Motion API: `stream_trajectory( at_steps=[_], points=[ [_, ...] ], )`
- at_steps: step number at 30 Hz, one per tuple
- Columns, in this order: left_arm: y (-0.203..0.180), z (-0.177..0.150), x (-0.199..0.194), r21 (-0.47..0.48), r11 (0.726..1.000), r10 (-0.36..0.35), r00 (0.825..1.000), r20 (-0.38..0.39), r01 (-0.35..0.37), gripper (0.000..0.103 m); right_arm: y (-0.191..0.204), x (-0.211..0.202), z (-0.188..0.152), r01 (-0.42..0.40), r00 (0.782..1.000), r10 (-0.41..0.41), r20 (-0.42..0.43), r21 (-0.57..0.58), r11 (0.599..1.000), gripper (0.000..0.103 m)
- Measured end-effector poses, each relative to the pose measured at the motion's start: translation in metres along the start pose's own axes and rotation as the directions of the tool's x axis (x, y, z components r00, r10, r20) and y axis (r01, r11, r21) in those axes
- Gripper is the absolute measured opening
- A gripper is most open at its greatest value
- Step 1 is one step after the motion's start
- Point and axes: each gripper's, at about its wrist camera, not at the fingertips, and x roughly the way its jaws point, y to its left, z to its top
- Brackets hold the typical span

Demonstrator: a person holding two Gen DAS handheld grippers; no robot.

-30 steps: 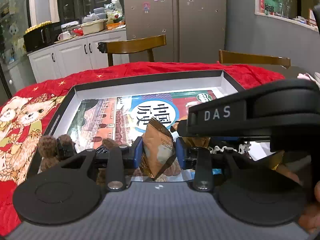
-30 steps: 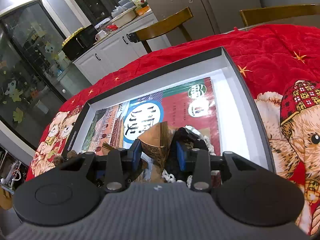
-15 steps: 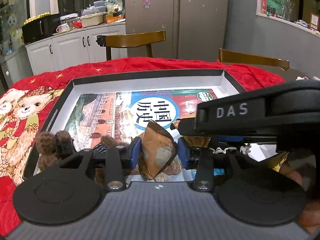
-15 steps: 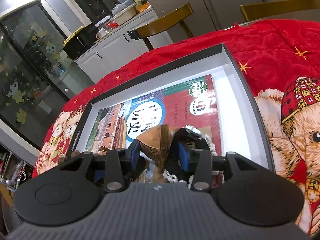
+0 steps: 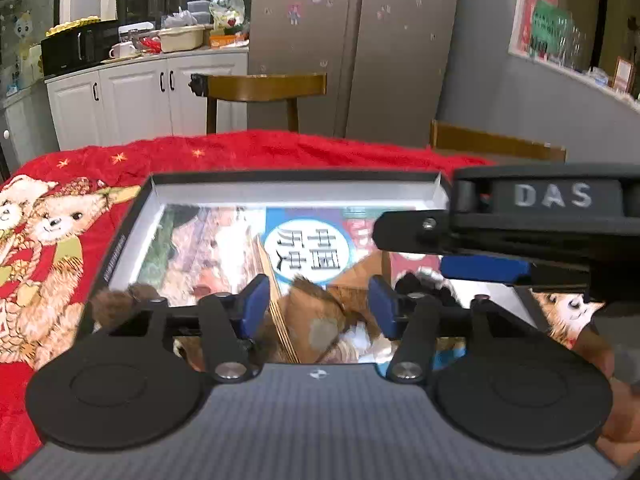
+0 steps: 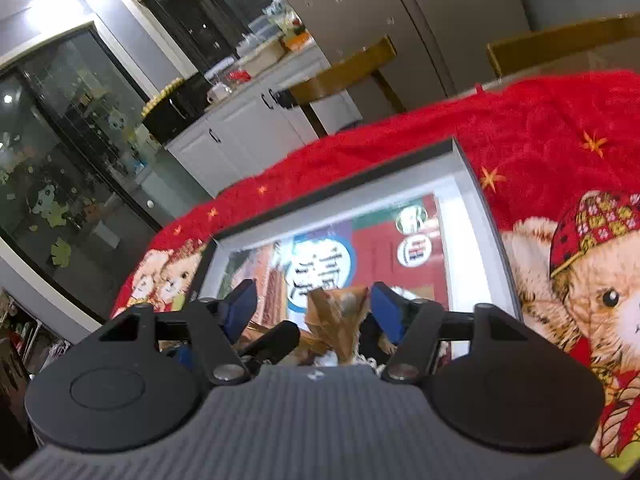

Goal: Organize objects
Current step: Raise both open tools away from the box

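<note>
A shallow black-rimmed box (image 5: 296,176) with white walls lies on the red cloth, a colourful printed sheet (image 5: 308,248) on its floor. My left gripper (image 5: 318,306) hovers over the box's near edge. Its jaws are opening, and a brown snack packet (image 5: 316,324) lies loose between the blue pads with a gap on each side. My right gripper (image 6: 312,308) hangs beside it over the same box (image 6: 340,184). Its jaws are also opening, and a crumpled brown packet (image 6: 340,316) leans near the right pad, unclamped. The right gripper's black housing marked DAS (image 5: 552,196) fills the left view's right side.
Brown fuzzy balls (image 5: 114,300) sit in the box's near left corner, and a black item with white trim (image 5: 424,284) lies at near right. The red bear-print cloth (image 6: 560,152) covers the table. Two wooden chairs (image 5: 264,84) stand behind it, with white cabinets beyond.
Both grippers' jaws have spread apart and released the brown packets they were clamping. Both hands have lifted a little, so the box sits lower in each view.
</note>
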Motion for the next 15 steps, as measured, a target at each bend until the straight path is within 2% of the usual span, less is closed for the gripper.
stream_trajectory(
  at_steps=[4, 11, 15],
  points=[
    [0.008, 0.011, -0.018, -0.016, 1.0, -0.004, 0.998, 0.059, 0.005, 0.069, 0.008, -0.013, 0.001, 0.008, 0.998, -0.006, 0.063, -0.043, 0.999, 0.086],
    [0.024, 0.029, -0.043, -0.023, 1.0, -0.014, 0.993, 0.115, 0.017, 0.07, 0.011, -0.024, 0.006, -0.013, 0.995, 0.016, 0.097, -0.033, 0.999, 0.088],
    [0.038, 0.04, -0.063, -0.055, 0.998, -0.028, 0.99, 0.141, 0.036, 0.073, 0.019, -0.046, 0.011, -0.002, 0.987, 0.011, 0.162, -0.056, 0.998, 0.088]
  ],
)
